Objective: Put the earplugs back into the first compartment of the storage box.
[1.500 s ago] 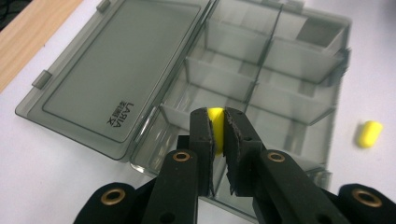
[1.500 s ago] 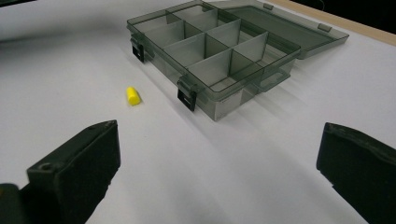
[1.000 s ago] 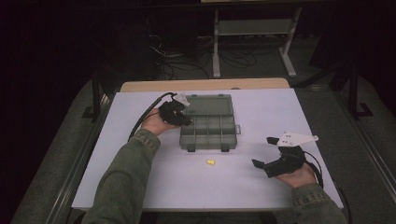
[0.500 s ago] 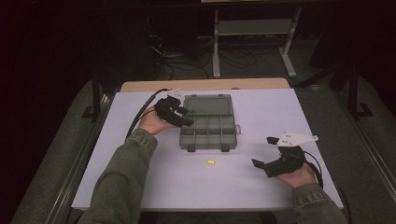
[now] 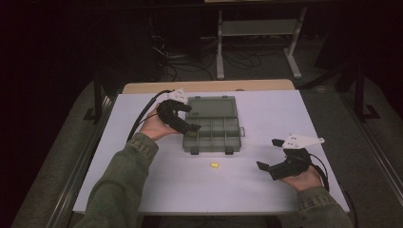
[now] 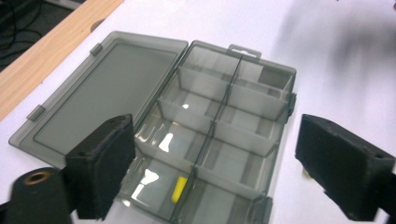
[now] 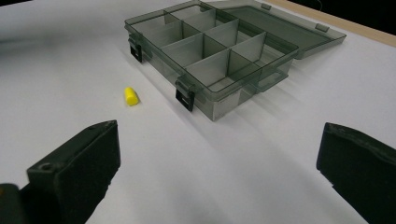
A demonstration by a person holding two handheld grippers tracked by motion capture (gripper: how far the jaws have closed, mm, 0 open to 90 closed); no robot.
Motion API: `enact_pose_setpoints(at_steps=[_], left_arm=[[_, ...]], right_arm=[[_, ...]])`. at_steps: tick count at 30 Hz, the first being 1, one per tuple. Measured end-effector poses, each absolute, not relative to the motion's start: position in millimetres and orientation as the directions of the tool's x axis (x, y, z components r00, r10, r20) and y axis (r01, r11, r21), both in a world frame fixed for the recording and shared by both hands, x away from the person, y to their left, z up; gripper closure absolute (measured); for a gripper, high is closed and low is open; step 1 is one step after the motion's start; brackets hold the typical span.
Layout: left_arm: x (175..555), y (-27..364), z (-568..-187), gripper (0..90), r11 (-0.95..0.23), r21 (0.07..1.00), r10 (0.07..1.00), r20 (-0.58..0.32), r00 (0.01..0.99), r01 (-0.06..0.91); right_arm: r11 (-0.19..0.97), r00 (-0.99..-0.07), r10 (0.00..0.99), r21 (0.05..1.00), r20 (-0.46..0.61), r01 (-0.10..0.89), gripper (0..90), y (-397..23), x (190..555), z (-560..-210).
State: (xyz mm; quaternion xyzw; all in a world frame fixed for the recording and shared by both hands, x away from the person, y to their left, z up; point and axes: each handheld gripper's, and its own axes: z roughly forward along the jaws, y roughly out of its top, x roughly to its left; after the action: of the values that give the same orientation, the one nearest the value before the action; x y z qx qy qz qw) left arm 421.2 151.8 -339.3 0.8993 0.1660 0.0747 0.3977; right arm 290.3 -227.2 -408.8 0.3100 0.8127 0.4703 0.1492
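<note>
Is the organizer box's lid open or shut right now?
Open. The lid lies flat on the table behind the organizer box, its dividers exposed.

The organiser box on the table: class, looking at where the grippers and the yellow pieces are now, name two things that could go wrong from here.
1. The left gripper hangs open over the box's near-left corner; dipping lower, it could catch a divider and shift the light box.
2. The small yellow piece lies loose on the table in front of the latches. Being rounded, it may roll or squirt away when the open right gripper closes on it.
</note>
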Motion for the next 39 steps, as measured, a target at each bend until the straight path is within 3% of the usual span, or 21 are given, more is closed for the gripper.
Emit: enact_pose_setpoints(at_steps=[6,16,39], left_arm=[[411.1,148.5,-340.9,0.1,-0.617,0.751,0.355,-0.001,0.935,0.235],[389.9,147.9,-344.0,0.0,-0.619,0.759,0.337,0.026,0.941,0.201],[356.9,114.1,-372.2,0.0,-0.673,0.731,0.180,0.020,0.983,0.108]], right_arm=[[0.362,-0.762,0.646,0.858,0.050,0.364,0.0,-228.0,290.3,-408.6],[0.364,-0.762,0.645,0.857,0.051,0.365,0.0,-227.3,290.1,-408.9],[0.372,-0.766,0.641,0.852,0.050,0.367,0.0,-226.2,290.2,-409.5]])
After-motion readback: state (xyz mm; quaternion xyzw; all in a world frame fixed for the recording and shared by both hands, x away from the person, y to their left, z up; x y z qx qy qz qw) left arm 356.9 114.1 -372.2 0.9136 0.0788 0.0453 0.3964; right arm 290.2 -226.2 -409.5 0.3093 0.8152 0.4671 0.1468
